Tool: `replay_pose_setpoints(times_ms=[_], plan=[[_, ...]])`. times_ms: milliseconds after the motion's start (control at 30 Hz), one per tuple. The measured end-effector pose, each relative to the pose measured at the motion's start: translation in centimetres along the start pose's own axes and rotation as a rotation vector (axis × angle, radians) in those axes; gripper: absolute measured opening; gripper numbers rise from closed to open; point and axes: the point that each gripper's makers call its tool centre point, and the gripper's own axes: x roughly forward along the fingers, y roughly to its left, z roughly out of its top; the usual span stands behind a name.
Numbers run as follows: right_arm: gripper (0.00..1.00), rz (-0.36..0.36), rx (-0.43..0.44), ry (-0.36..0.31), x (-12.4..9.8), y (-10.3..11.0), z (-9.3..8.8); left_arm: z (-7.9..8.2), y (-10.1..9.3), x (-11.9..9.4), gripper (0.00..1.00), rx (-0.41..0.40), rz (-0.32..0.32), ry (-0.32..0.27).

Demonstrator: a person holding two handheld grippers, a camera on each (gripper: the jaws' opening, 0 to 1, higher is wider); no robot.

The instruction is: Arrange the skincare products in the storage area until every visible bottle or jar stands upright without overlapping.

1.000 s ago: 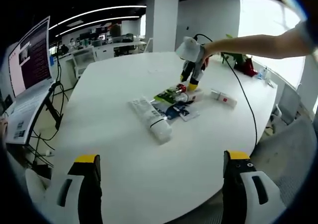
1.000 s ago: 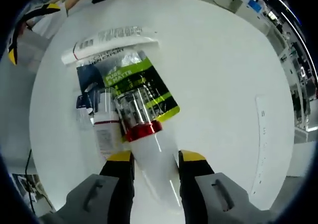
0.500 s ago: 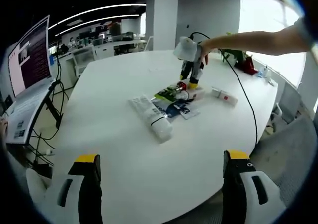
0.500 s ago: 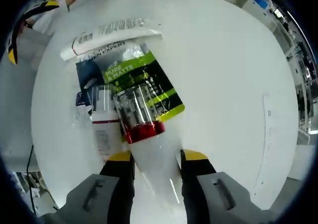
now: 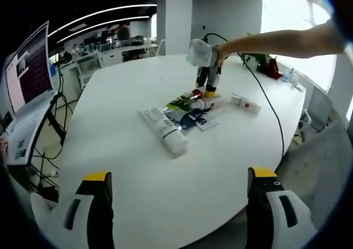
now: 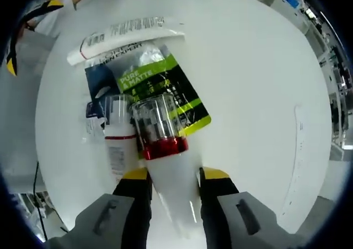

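R gripper [image 6: 172, 177] jaws were clamped on white bottle [image 6: 171, 191] w/ red collar and clear cap, lying on white table [image 6: 248, 67] over green sachet [image 6: 160, 91], small bottle [image 6: 118, 144] just beside it, white tube [image 6: 124, 33] beyond. L gripper [image 5: 179, 177] jaws stood wide apart, holding nothing, well back from the pile
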Motion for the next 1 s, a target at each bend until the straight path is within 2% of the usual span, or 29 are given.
replay_pose_setpoints(times_ms=[133,300,367,400,467,567,1000], plan=[[0.32,-0.008,-0.02,0.052,-0.3,0.3,-0.2,-0.1,-0.1,0.0,0.96,0.006,-0.004,0.002],[0.3,-0.025,-0.018,0.054,-0.2,0.1,0.0,0.0,-0.2,0.0,0.96,0.011,-0.006,0.0],[0.29,-0.043,0.028,0.043,-0.2,-0.1,-0.2,0.1,-0.3,0.0,0.96,0.015,-0.008,-0.003],[0.29,-0.056,0.069,0.018,-0.1,-0.8,-0.3,0.1,-0.3,0.0,0.96,0.017,-0.009,-0.003],[0.28,-0.075,0.127,-0.018,-0.2,-0.6,-0.8,0.2,-0.4,0.0,0.96,0.023,-0.013,-0.007],[0.28,-0.107,0.168,-0.058,-0.4,-0.6,-0.9,0.3,-0.7,0.1,0.96,0.033,-0.021,-0.007],[0.26,-0.212,0.323,-0.125,-0.6,0.0,-1.2,0.1,-1.6,0.4,0.96,0.074,-0.049,0.008]])
